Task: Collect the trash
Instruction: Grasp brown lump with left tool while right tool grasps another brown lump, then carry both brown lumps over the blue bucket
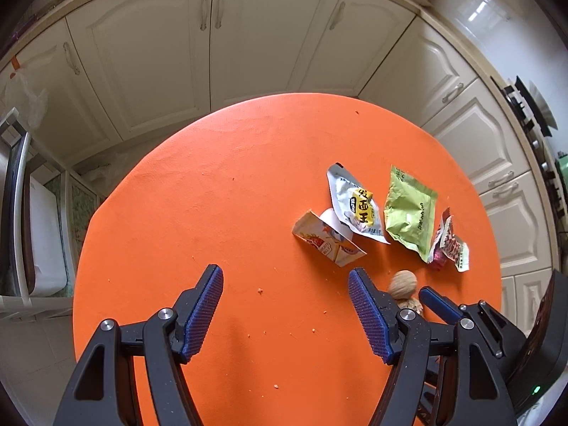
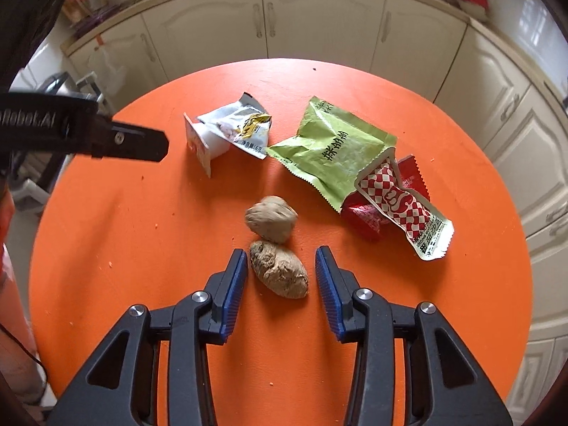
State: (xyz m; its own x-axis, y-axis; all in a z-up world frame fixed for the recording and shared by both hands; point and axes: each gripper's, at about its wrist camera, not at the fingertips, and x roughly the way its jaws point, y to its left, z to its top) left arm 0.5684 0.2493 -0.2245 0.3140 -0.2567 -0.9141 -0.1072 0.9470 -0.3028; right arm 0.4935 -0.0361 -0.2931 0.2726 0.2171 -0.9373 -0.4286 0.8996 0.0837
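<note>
Now the right hand-held gripper (image 2: 280, 269), jaws parted and not yet pressing, straddles the nearer of 2 brown lumps (image 2: 278, 269) on the orange counter (image 2: 106, 230); next, closing on it; the left hand-held gripper (image 1: 285, 284) hangs open, empty.

1. Both views are bright with soft, even daylight.
2. Glare whitens the glossy wall tiles (image 1: 486, 10) at upper right.
3. Fisheye bending curves the cabinet doors (image 2: 323, 21); the corners go black.
4. The upper walnut (image 2: 271, 218) looks slightly blurred.
</note>
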